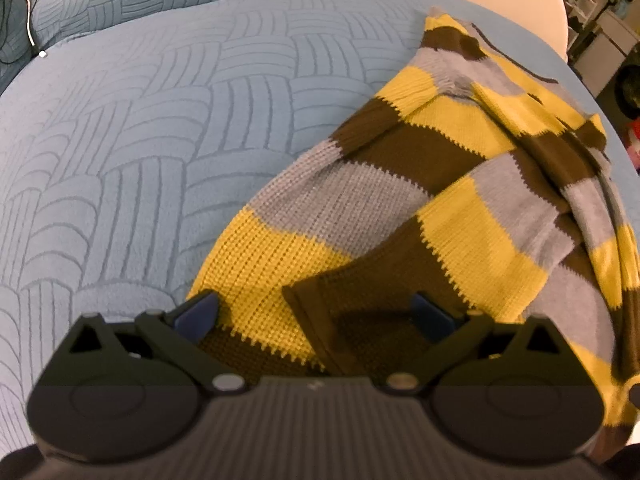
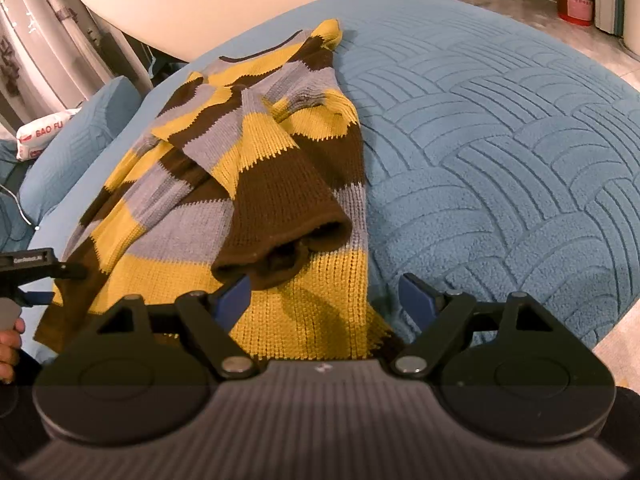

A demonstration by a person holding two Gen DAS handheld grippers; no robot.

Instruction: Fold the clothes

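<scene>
Two sets of tongs hang over your striped sweater (image 2: 256, 184), which lies rumpled on the blue bed cover (image 2: 500, 128) (a brown cuff folded on top): left tongs (image 1: 316, 312) apart over its hem, right tongs (image 2: 322, 294) apart too, gripping nothing.

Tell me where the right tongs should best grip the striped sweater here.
Probably the bottom hem corner of the striped sweater, coming down from the near bed edge. The right tongs already straddle that flat yellow band, open; the sleeve cuff lies loose on top and is best avoided.
</scene>
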